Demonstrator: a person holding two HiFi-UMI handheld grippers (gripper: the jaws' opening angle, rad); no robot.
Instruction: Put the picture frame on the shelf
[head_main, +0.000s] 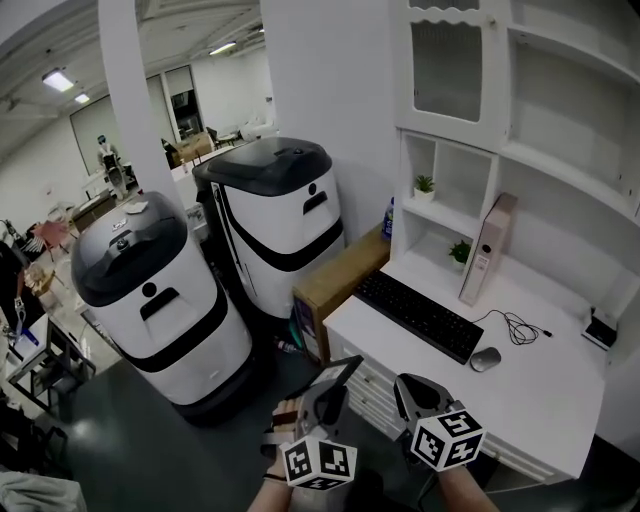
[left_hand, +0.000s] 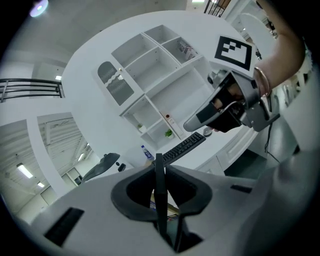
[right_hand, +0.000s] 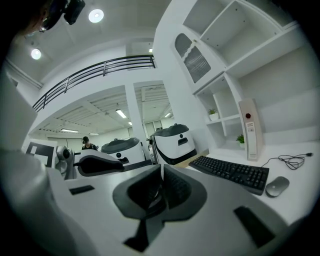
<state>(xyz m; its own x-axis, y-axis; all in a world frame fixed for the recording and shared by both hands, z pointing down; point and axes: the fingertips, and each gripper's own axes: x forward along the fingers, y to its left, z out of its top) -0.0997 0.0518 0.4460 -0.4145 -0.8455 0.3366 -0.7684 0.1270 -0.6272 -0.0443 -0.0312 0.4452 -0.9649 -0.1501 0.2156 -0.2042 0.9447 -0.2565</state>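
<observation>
Head view: left gripper (head_main: 322, 405) clamps, seemingly, the picture frame (head_main: 335, 375); right gripper (head_main: 413, 393) clenched empty; keyboard (head_main: 420, 314) occupies the table (head_main: 545, 395) ahead.

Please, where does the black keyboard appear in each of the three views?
Head view: keyboard right of centre, lying diagonally.
Left gripper view: keyboard near the centre, just above the jaws.
Right gripper view: keyboard at lower right.
Shared landmark: the small potted plant in the shelf compartment behind it.
</observation>
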